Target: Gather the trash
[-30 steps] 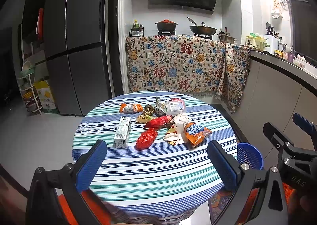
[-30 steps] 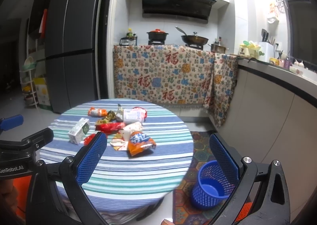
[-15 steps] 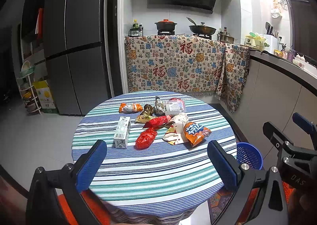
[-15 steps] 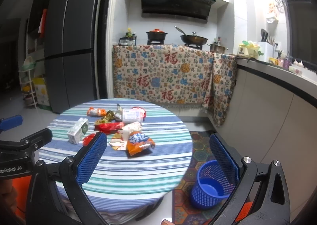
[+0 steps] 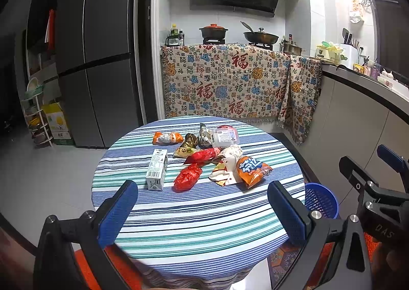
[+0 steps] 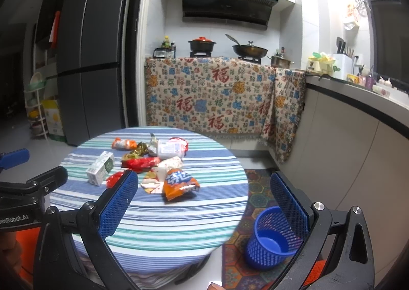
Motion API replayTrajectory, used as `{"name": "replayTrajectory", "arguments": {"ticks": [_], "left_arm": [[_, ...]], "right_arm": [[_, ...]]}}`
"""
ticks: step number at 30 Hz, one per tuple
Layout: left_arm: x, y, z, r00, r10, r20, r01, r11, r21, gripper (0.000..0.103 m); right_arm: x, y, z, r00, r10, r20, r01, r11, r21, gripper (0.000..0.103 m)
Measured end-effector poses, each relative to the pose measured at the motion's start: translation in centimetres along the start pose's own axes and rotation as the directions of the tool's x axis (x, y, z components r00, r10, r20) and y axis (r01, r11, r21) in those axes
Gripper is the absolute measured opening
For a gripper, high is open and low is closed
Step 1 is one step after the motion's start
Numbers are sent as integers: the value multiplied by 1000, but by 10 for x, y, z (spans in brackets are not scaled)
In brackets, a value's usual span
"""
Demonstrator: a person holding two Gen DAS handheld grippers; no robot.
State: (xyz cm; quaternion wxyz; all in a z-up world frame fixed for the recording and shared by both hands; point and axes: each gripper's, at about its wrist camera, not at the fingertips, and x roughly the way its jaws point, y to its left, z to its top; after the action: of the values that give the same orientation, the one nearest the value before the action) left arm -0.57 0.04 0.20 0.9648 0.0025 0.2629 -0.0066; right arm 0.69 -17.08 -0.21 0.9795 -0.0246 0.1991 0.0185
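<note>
Left wrist view shows both grippers, left gripper [image 5: 202, 203] and right gripper [image 6: 204, 198], spread wide and empty before the round striped table [image 5: 204, 226], where the crinkly orange foil snack bag [image 5: 251, 171] looks light, slippery, best pinched at its crimped edge.

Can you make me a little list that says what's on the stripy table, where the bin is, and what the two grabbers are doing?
table: round striped table
trash on it: milk carton, orange chip bag, red wrapper, plastic tub, more wrappers
bin: blue basket, on the floor right of the table, looks empty
left gripper: open, holding nothing
right gripper: open, holding nothing
trash collected: none yet
</note>
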Motion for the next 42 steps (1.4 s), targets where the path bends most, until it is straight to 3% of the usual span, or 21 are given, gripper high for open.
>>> {"name": "replayTrajectory", "arguments": {"ticks": [30,42], "left_arm": [[-3,-3,-5,1000,2,-9,-2,1000,-6,103],[22,25,-7,998,-38,-58,36,998,-45,103]], "right_arm": [[-3,-6,-2,1000,-4,5,4,1000,-5,103],[11,-4,-3,1000,6,-23,-6,1000,-6,103]]}}
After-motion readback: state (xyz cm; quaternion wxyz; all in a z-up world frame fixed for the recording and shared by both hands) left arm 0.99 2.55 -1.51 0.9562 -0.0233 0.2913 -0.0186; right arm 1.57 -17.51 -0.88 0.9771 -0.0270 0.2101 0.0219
